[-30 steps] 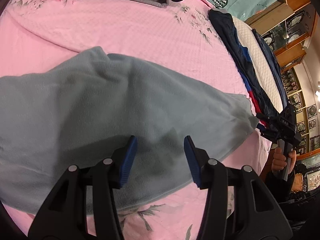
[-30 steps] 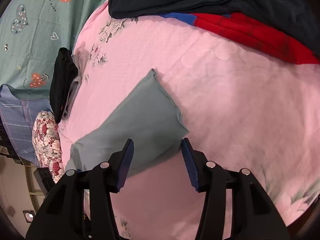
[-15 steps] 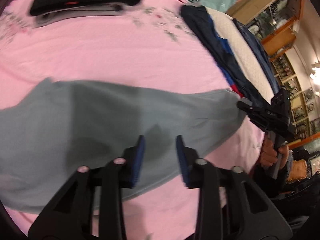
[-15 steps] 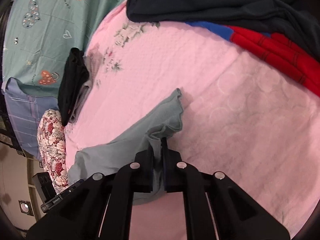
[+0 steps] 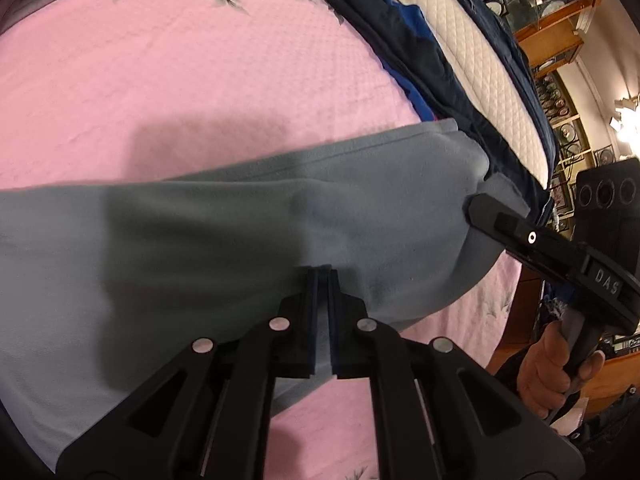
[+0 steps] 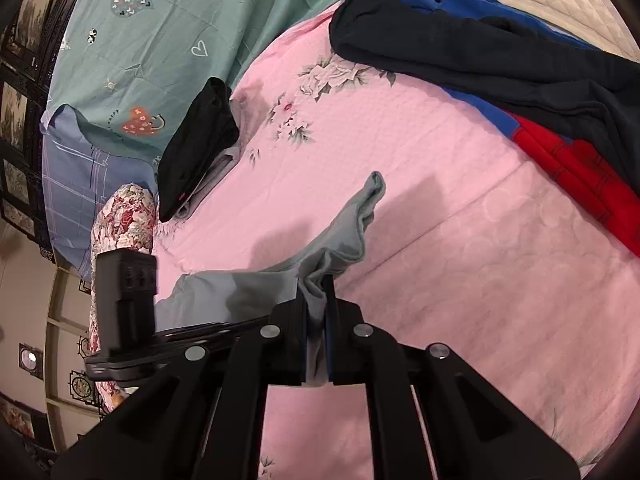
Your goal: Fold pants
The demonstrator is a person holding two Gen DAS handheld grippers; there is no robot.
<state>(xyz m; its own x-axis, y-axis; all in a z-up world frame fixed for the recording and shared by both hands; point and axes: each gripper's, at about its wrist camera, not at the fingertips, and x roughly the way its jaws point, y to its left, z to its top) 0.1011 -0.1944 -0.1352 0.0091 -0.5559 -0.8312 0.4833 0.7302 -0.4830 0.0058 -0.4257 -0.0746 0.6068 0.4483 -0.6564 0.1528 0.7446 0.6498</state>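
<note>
Left gripper (image 5: 321,276) just clamped shut on near edge of grey pants (image 5: 208,236); right gripper (image 6: 316,286) pinching their bunched end, lifted off pink bedspread (image 6: 460,248). Pants stretched across bed between both grips. Step: grasp made, fold starting. Next, probably: both edges carried together toward twelve o'clock, cloth kept taut

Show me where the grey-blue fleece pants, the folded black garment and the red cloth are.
grey-blue fleece pants (image 5: 240,220): left wrist view, middle of fabric.
folded black garment (image 6: 196,148): right wrist view, top face.
red cloth (image 6: 580,176): right wrist view, exposed middle.
</note>
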